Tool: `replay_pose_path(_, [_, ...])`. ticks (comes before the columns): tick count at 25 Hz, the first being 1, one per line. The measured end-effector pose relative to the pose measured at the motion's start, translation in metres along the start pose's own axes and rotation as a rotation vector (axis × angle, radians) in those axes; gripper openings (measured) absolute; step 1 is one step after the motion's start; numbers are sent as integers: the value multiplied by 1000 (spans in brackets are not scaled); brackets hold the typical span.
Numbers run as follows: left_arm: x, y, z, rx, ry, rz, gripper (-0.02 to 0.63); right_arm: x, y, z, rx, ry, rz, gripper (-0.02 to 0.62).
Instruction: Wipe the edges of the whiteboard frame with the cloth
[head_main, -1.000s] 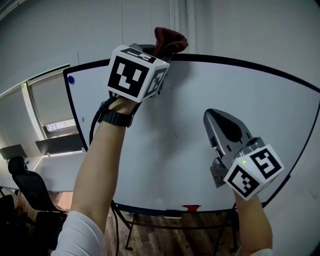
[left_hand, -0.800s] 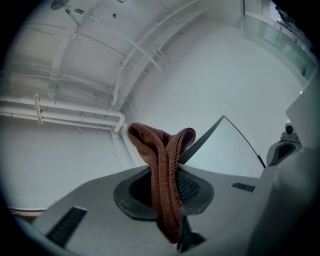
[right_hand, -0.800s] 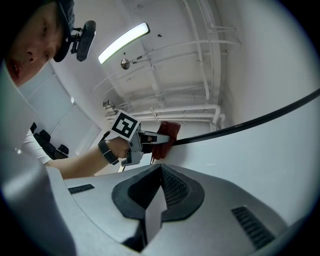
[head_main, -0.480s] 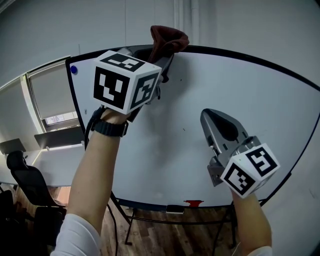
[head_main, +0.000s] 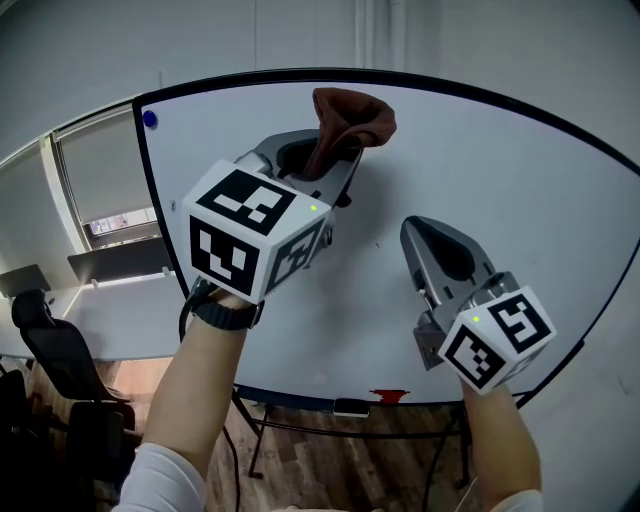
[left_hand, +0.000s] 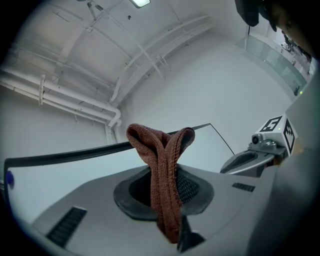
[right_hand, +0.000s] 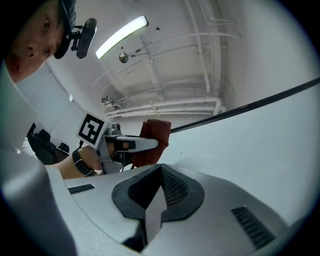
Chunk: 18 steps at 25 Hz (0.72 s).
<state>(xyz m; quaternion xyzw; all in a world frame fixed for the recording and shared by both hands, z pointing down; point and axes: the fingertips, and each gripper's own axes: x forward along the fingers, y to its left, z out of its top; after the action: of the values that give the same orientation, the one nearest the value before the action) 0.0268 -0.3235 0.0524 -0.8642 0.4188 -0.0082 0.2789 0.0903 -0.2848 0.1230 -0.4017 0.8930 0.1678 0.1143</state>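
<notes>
My left gripper (head_main: 325, 165) is shut on a brown knitted cloth (head_main: 352, 113) that sticks up folded from its jaws. The cloth hangs in front of the white board face, a little below the black top frame edge (head_main: 480, 96). The left gripper view shows the cloth (left_hand: 162, 150) pinched between the jaws, with the frame edge (left_hand: 65, 155) behind it. My right gripper (head_main: 443, 250) is lower right, shut and empty, over the whiteboard (head_main: 540, 210). In the right gripper view, the left gripper (right_hand: 132, 145) and cloth (right_hand: 152, 140) lie left of the frame edge (right_hand: 260, 102).
A blue magnet (head_main: 149, 119) sits at the board's top left corner. A red item (head_main: 388, 396) and a dark eraser (head_main: 352, 407) rest on the bottom ledge. Left of the board are a desk (head_main: 100, 330), black chairs (head_main: 40, 350) and a window (head_main: 110, 190).
My left gripper has come down and back from the top frame edge, carrying the cloth to a spot over the board face. The right gripper has barely moved.
</notes>
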Motion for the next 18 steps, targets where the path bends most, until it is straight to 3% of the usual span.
replay_pose_path(12, [-43, -53, -76, -113, 2, 16, 66, -9, 20, -48, 21, 60, -16, 3])
replay_pose_path(18, [-62, -89, -120, -215, -5, 24, 66, -27, 29, -84, 25, 93, -48, 3])
